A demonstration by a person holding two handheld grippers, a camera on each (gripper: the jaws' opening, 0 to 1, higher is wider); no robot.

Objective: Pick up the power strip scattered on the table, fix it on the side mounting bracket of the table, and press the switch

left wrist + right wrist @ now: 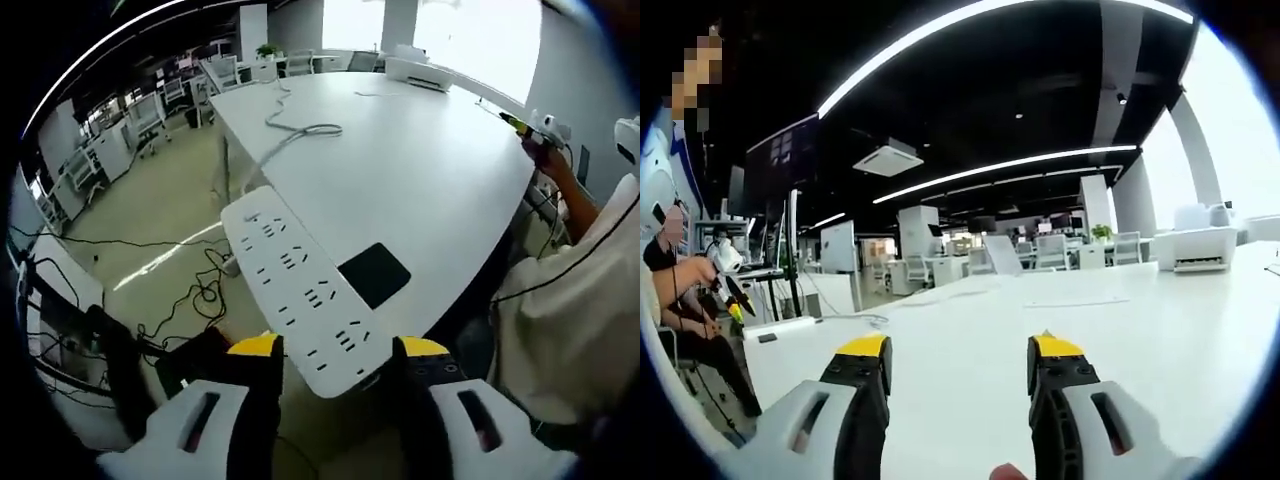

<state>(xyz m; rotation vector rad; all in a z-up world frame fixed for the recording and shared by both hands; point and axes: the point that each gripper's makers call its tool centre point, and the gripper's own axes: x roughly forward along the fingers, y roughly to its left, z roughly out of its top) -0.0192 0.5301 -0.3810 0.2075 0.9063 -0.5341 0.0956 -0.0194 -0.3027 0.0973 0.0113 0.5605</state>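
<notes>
Office tabletop [420,170] edge carries the power strip [300,285], held for mounting between parted left tongs [335,350]; right tongs [958,352] gape empty.

The power strip [300,290] was white with dark slots, the surface [420,170] white, jaw tips yellow on black.

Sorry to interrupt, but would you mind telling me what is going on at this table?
A person is working with hand-held tongs. The left tongs sit open just short of a white power strip that lies along the edge of the white table, beside a black pad; its cable trails across the top. The right tongs hang open over bare tabletop. Nothing is gripped yet.
</notes>
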